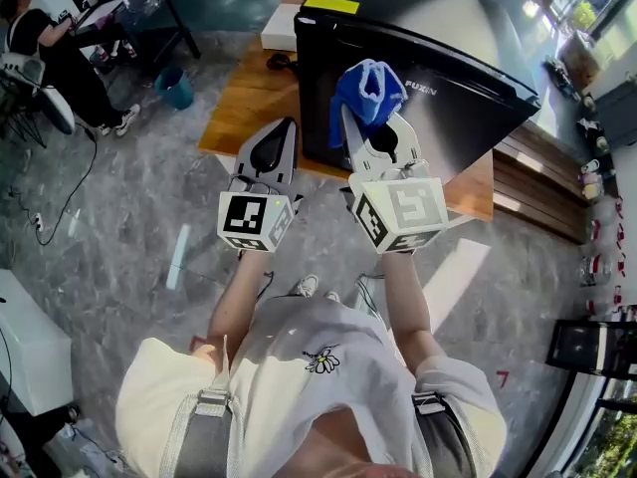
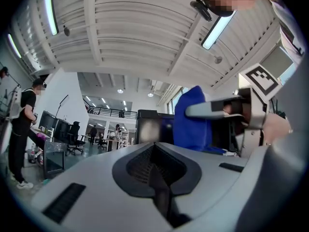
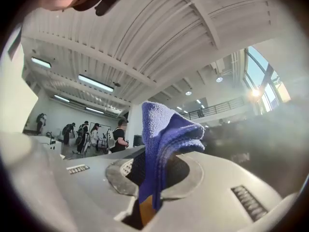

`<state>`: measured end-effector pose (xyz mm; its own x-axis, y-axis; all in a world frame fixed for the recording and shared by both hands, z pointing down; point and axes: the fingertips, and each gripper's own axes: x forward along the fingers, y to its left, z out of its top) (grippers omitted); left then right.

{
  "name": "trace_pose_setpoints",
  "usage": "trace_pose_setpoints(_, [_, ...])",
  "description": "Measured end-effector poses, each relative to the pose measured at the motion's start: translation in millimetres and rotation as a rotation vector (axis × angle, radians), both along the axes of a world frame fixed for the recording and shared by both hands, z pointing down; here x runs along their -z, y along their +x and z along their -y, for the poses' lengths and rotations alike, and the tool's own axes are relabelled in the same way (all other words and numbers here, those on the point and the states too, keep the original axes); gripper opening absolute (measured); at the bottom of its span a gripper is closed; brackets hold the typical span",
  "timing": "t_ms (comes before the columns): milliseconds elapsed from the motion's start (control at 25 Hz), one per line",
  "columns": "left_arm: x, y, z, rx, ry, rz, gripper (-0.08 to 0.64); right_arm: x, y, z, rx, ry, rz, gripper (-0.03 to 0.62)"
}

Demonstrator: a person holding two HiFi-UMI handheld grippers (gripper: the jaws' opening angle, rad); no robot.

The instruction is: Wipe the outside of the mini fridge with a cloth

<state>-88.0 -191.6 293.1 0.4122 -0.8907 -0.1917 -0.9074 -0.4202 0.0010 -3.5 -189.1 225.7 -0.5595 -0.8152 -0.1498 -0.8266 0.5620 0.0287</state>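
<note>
A black mini fridge stands on a wooden platform, its glossy front facing me. My right gripper is shut on a blue cloth, which bunches up above the jaws right in front of the fridge's front face. In the right gripper view the blue cloth sticks up from between the closed jaws. My left gripper is shut with nothing in it, held just left of the right one. The left gripper view shows the cloth and the fridge beyond it.
A white box lies on the platform behind the fridge's left side. A blue bucket stands on the grey floor to the left, near a seated person. Wooden steps run to the right of the fridge.
</note>
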Motion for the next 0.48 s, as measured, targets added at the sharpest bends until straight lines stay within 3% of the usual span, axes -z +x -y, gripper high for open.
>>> trace_pose_setpoints(200, [-5.4,-26.0,9.8,0.025,-0.012,-0.02,0.005,24.4,-55.8,51.3,-0.014,0.032,-0.09,0.072])
trace_pose_setpoints(480, [-7.0,-42.8,20.8,0.036,-0.019,-0.046,0.005,25.1,-87.2,86.9,-0.046,0.01,-0.155,0.072])
